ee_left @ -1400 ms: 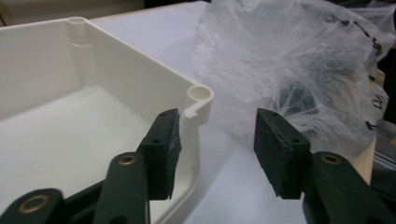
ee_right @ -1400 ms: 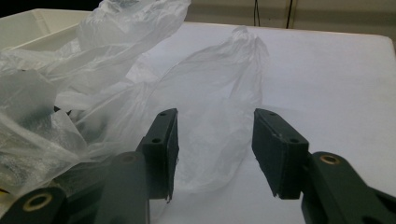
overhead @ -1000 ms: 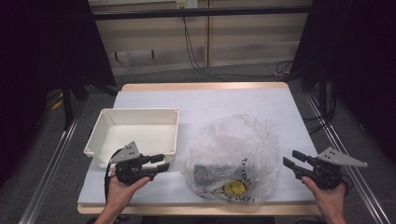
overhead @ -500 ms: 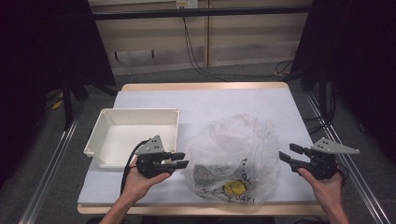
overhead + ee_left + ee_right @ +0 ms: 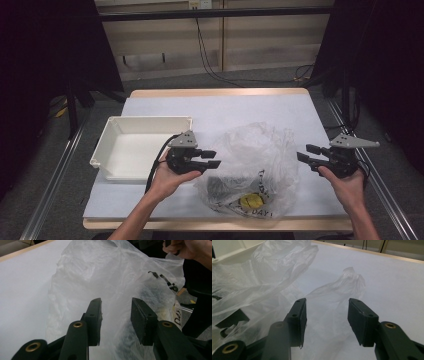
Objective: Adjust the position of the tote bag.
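Since the earlier frame our left gripper [image 5: 210, 159] has slid right to the plastic bag [image 5: 252, 170], jaws just opening, nothing pinched; mid-table the bag lies limp, slippery — we'd pinch its crumpled upper folds; right gripper [image 5: 306, 153], just narrowing, gapes empty.

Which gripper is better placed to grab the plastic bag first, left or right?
Left, probably. The left gripper sits at the edge of the plastic bag, jaws open, film just ahead of them. The right gripper is open too, but stands off the bag's far side.
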Demonstrator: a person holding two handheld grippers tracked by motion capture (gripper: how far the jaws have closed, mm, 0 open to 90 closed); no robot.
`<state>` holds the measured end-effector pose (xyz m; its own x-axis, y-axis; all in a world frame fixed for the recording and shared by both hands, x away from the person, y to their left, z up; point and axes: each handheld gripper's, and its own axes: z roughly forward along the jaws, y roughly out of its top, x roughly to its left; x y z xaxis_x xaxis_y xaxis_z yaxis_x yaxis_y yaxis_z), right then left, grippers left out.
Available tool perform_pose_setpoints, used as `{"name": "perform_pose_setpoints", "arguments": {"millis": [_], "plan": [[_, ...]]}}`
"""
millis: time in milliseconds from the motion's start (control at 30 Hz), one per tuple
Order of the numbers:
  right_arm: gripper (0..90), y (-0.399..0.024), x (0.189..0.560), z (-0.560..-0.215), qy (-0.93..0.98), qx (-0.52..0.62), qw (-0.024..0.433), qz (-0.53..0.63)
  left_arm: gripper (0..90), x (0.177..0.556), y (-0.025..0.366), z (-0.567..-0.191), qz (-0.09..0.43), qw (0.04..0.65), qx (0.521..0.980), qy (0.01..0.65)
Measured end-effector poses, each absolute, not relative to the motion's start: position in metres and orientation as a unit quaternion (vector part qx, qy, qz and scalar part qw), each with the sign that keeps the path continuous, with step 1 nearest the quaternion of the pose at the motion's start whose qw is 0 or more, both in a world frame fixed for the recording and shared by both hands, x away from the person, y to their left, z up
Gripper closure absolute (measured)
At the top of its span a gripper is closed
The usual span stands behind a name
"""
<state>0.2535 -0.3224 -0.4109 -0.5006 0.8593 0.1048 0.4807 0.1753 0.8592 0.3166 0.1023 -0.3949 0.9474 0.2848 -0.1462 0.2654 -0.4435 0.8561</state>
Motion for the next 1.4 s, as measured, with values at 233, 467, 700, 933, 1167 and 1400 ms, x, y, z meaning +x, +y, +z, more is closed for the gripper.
{"name": "perform_pose_setpoints", "arguments": {"millis": [233, 467, 700, 933, 1167, 1400], "plan": [[50.4, -0.324, 0.272, -0.409, 0.745, 0.449, 0.203, 0.449, 65.0, 0.327, 0.078, -0.389, 0.002, 0.503, 0.852, 0.144], [51.9, -0.325, 0.293, -0.411, 0.748, 0.452, 0.200, 0.443, 63.8, 0.337, 0.056, -0.387, -0.007, 0.499, 0.856, 0.134], [45.3, -0.322, 0.307, -0.406, 0.753, 0.452, 0.197, 0.436, 62.6, 0.349, 0.035, -0.379, -0.014, 0.497, 0.859, 0.125], [41.5, -0.321, 0.320, -0.410, 0.755, 0.457, 0.190, 0.431, 60.2, 0.356, 0.015, -0.378, -0.024, 0.494, 0.861, 0.116], [37.2, -0.317, 0.335, -0.409, 0.760, 0.455, 0.183, 0.427, 60.2, 0.358, -0.005, -0.372, -0.025, 0.495, 0.863, 0.097], [35.4, -0.313, 0.342, -0.416, 0.763, 0.458, 0.172, 0.422, 59.4, 0.364, -0.028, -0.373, -0.032, 0.483, 0.870, 0.091]]}}
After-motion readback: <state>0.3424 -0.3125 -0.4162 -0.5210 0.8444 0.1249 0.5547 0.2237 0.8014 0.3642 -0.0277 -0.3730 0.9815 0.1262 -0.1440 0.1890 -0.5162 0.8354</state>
